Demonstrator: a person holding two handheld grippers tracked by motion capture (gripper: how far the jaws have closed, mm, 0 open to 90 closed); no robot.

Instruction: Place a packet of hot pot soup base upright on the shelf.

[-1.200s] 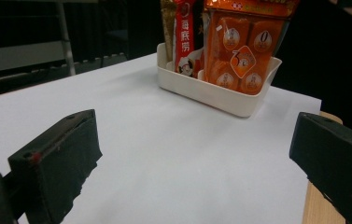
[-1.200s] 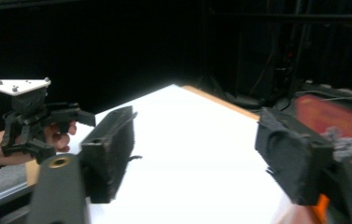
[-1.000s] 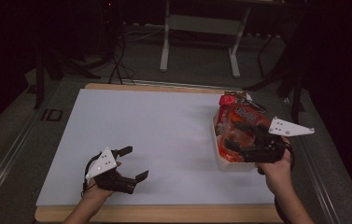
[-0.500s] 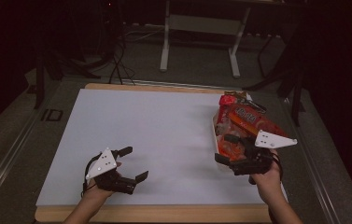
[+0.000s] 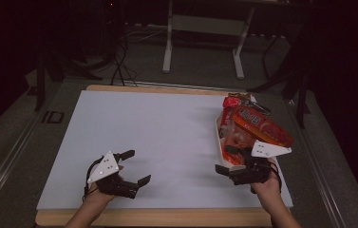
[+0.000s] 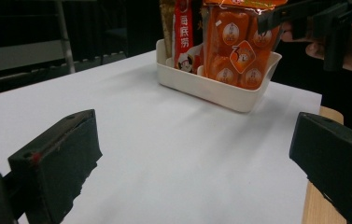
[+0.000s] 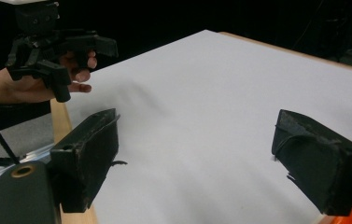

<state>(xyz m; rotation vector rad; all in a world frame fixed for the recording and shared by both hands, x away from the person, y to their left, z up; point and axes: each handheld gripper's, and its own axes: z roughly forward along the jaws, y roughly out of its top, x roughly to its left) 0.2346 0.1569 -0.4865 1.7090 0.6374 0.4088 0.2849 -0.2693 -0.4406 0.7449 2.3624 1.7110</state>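
A white tray (image 5: 220, 142) stands at the right of the white sheet, packed with snack packets: a big orange one (image 5: 262, 126) and a red one (image 5: 229, 103). My right gripper (image 5: 224, 160) hangs open just in front of the tray's near end, pointing left, with nothing between its jaws. Near the front left, my left gripper (image 5: 136, 166) is open and empty over the bare sheet. The left gripper view (image 6: 194, 154) looks across the sheet at the tray (image 6: 211, 91) and its orange packet (image 6: 239, 46). In the right gripper view (image 7: 201, 149), the jaws stand wide over bare sheet.
The white sheet (image 5: 157, 133) covers a wooden tabletop whose edge (image 5: 157, 217) runs along the front. Dark cables and a white stand's legs (image 5: 168, 47) lie on the floor beyond the table. A metal rail (image 5: 5, 156) runs along the left side.
My right gripper has drawn back from over the tray toward the front edge and now points left, empty. The left gripper has stayed put.
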